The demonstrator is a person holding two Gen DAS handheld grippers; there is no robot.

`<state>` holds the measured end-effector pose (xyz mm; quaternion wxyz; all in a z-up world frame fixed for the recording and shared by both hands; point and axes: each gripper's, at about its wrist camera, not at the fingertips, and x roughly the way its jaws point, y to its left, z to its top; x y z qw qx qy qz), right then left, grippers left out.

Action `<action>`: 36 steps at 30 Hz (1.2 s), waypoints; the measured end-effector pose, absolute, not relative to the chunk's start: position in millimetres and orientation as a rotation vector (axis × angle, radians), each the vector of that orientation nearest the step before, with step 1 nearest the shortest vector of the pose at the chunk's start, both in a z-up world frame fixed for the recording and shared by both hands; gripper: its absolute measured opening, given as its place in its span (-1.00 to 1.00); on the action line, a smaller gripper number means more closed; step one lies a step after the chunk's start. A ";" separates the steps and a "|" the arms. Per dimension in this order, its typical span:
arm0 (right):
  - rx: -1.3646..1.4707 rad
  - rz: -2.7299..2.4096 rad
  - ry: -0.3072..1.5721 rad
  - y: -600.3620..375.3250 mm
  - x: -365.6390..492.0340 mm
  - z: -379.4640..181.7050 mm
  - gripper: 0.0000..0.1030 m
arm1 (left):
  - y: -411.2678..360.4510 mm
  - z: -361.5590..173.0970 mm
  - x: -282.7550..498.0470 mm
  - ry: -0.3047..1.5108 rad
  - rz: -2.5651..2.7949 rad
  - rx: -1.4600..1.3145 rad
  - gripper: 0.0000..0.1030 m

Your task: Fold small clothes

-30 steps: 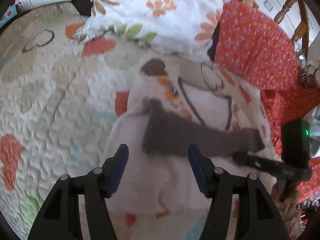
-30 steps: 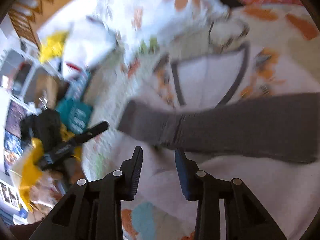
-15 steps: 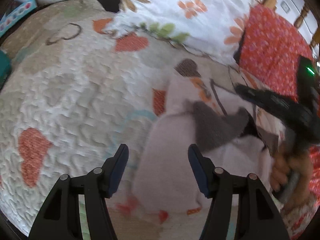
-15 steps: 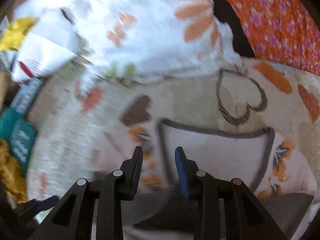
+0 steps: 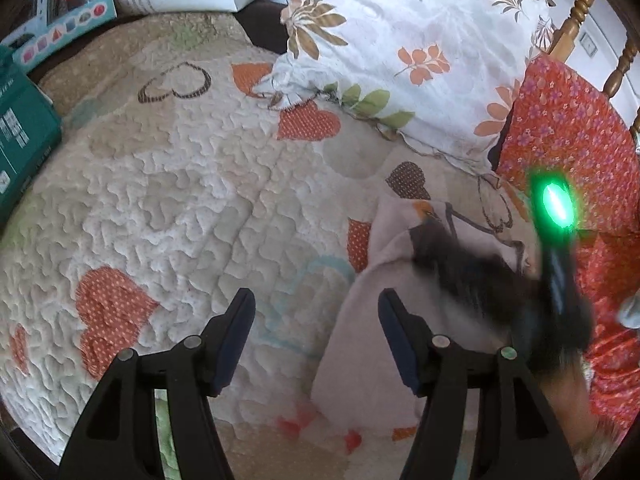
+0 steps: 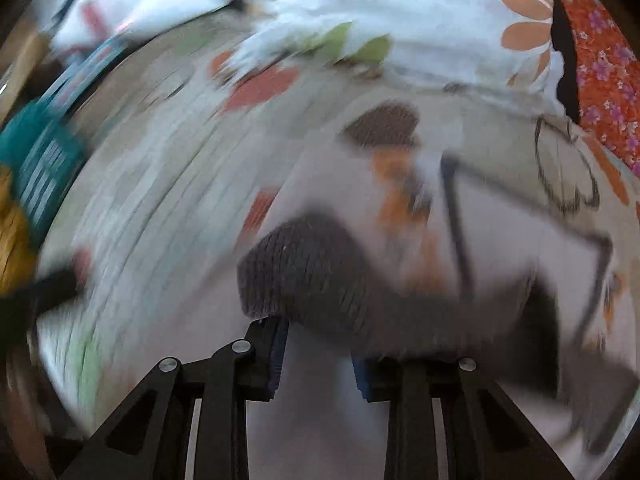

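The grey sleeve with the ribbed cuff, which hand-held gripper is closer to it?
Right. The right hand-held gripper is right at the grey sleeve, which lies just above its fingertips. The left hand-held gripper hangs open over the quilt, off to the sleeve's left.

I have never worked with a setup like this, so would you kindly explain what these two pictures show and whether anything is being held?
A person holds a handheld two-finger gripper in each hand; a fisheye camera on each looks along its fingers. The left view shows the left gripper open and empty above a heart-patterned quilt. On the quilt lies a small white garment with a grey knitted sleeve. Pillows lie behind, a teal box at the left edge. The blurred black tool with the green light is the right gripper. Its own view is blurred; the right gripper's jaws stand apart beneath the sleeve's cuff, so a grip cannot be confirmed.
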<state>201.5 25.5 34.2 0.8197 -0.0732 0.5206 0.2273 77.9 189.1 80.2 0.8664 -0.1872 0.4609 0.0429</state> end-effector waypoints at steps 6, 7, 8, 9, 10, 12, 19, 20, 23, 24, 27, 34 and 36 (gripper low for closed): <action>-0.140 0.322 1.040 23.8 251.0 58.3 -0.32 | 181.8 79.1 80.7 0.975 0.060 -0.385 0.23; -0.084 0.343 1.032 8.7 245.1 70.3 -0.23 | 179.7 78.3 80.7 0.980 0.051 -0.383 0.23; -0.059 0.355 1.029 -4.2 238.4 78.3 -0.21 | 177.3 77.4 80.8 0.988 0.038 -0.382 0.23; -0.049 0.364 1.026 -16.5 230.3 84.8 -0.21 | 175.5 76.7 80.5 0.993 0.030 -0.384 0.23; -0.051 0.370 1.027 -36.5 217.0 90.2 -0.21 | 173.8 76.2 79.8 0.996 0.022 -0.388 0.23; -0.059 0.361 1.040 -67.7 199.4 93.7 -0.21 | 168.9 75.2 78.2 1.005 -0.003 -0.403 0.25; 0.050 0.251 1.051 -205.6 129.8 81.7 -0.21 | 130.3 60.3 79.2 1.050 -0.039 -0.320 0.31; 0.082 0.273 1.068 -216.4 124.0 77.0 -0.21 | 125.4 56.4 80.7 1.061 -0.038 -0.309 0.31; 0.147 0.296 1.115 -231.7 126.0 55.3 -0.21 | 114.0 45.0 85.8 1.091 -0.021 -0.273 0.31; 0.155 0.291 1.130 -232.3 132.2 47.9 -0.21 | 110.9 41.7 87.9 1.098 -0.011 -0.257 0.31; 0.084 0.164 1.068 -233.2 163.4 35.3 -0.25 | 105.1 37.7 91.6 1.103 0.014 -0.201 0.31; -0.024 -0.069 0.934 -224.9 208.7 64.9 -0.21 | 116.0 29.9 100.6 1.142 0.102 -0.176 0.34; 0.010 0.010 0.903 -213.1 197.7 82.2 -0.21 | 122.7 24.0 102.0 1.171 0.163 -0.149 0.34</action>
